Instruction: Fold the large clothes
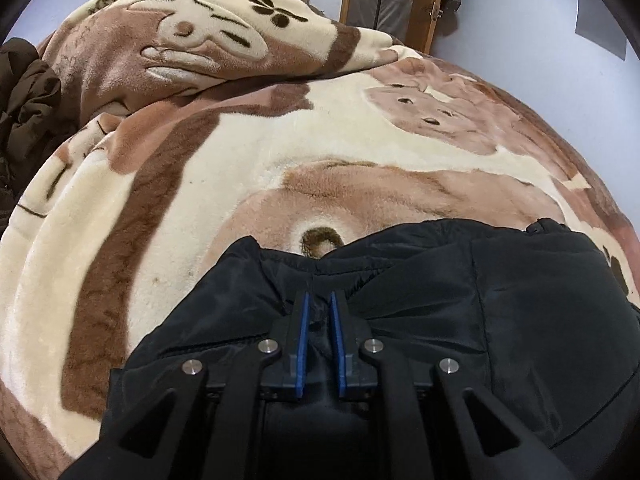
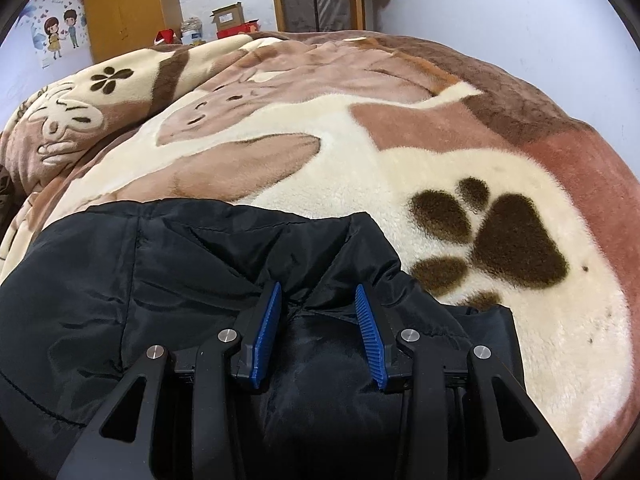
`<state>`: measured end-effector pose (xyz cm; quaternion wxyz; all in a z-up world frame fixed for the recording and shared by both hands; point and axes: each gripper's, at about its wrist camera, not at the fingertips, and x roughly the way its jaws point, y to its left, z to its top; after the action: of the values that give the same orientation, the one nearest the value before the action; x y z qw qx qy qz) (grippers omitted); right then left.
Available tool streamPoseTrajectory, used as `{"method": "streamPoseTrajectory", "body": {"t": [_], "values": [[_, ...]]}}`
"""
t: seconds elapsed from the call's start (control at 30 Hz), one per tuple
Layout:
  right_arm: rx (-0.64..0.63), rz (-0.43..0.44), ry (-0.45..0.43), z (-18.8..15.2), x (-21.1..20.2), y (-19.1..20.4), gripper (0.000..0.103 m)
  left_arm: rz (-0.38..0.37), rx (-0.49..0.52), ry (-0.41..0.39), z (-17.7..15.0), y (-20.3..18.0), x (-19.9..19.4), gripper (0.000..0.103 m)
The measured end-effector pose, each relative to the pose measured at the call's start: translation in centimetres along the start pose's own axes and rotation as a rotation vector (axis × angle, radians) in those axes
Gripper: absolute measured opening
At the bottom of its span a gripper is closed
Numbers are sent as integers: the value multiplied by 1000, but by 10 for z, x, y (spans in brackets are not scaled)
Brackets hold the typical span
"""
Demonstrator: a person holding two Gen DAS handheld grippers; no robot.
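Your left gripper (image 1: pixel 319 300) angles steeply down at the bed, its blue pads nearly together, pinching a bunched fold of the black padded jacket (image 1: pixel 460 300). Your right gripper (image 2: pixel 319 294) tilts down likewise, half spread, gathered jacket fabric filling the gap between its pads. The jacket lies across the near edge of the paw-print blanket (image 2: pixel 400 168), its long axis running side to side.

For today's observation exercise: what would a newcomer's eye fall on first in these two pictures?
First, the black padded jacket bunched in the foreground on the bed, with fabric between the left gripper's nearly closed blue pads and between the wider-set pads of the right gripper. Next, the plush cream-and-brown blanket beneath, with its big dark paw print to the right.
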<state>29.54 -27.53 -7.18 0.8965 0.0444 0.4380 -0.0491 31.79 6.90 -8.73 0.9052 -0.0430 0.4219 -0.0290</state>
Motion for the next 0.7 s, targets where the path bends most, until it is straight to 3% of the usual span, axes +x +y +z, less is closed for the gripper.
{"method": "streamPoseTrajectory", "body": {"t": [0.17, 0.3, 0.43, 0.53, 0.7], "values": [[-10, -4, 31, 6, -2, 1, 39, 52, 47, 17, 8, -9, -11, 8], [-11, -11, 53, 15, -14, 2, 39, 14, 14, -52, 13, 0, -54, 6], [19, 37, -31, 14, -63, 0, 39, -9, -25, -107, 5, 28, -94, 6], [25, 34, -57, -9, -85, -8, 39, 12, -45, -78, -14, 47, -91, 6], [-24, 6, -42, -32, -64, -15, 38, 28, -33, -55, -32, 47, -65, 6]]}}
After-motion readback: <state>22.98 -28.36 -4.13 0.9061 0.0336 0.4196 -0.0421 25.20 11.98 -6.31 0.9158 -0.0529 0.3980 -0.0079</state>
